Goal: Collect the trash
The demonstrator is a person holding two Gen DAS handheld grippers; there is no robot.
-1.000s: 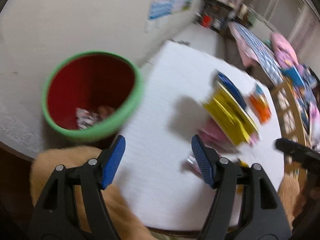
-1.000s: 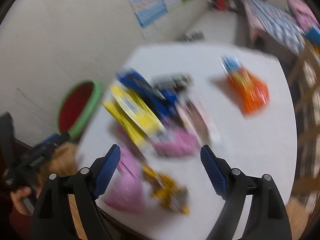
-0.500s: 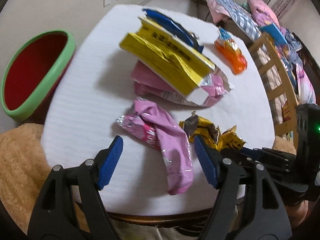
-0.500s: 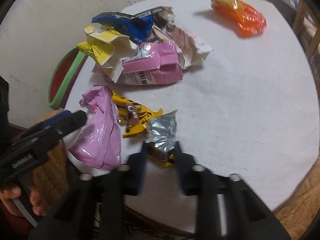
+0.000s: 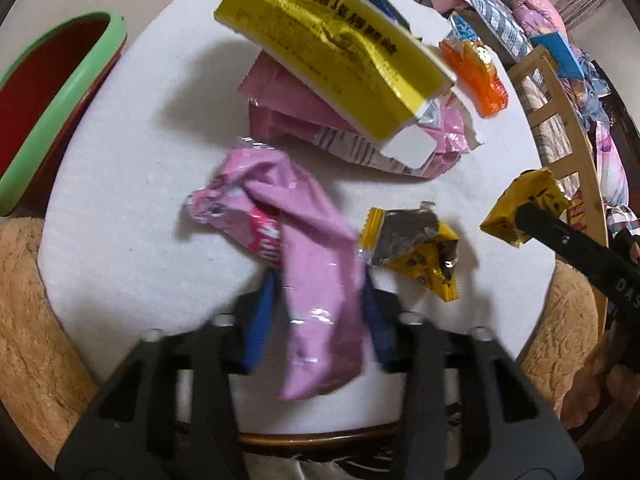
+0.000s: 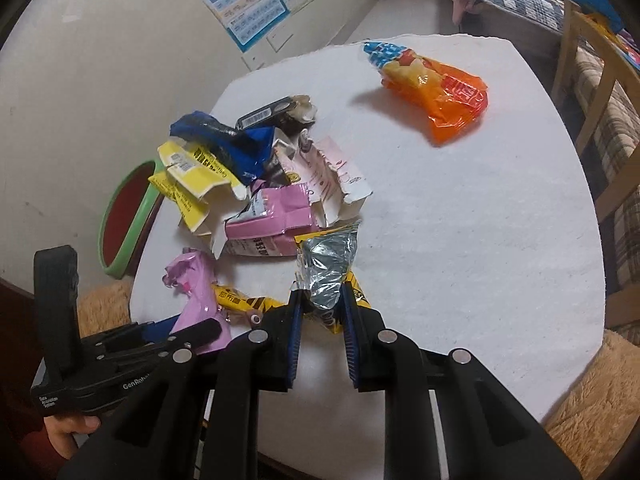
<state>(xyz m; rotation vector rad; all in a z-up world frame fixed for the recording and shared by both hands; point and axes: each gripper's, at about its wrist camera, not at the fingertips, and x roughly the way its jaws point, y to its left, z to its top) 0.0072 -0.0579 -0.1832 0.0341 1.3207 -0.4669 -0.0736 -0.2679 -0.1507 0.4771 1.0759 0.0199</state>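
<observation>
Left gripper (image 5: 318,300): pinched around pink wrapper (image 5: 296,248) at the near edge of the white table (image 5: 132,200). Right gripper (image 6: 322,312): clamped on yellow-and-silver wrapper (image 6: 328,268), raised off the table. Red bin (image 5: 44,96): beside table, left.

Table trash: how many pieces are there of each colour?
Pink: 2, pink wrapper, pink pack
Yellow: 3, yellow box, loose yellow wrapper, gripped yellow wrapper in the right tongs
Blue: 1, blue bag
Orange: 1, orange bag
Black: 1, black packet
White: 1, torn white carton
Total: 9
</observation>
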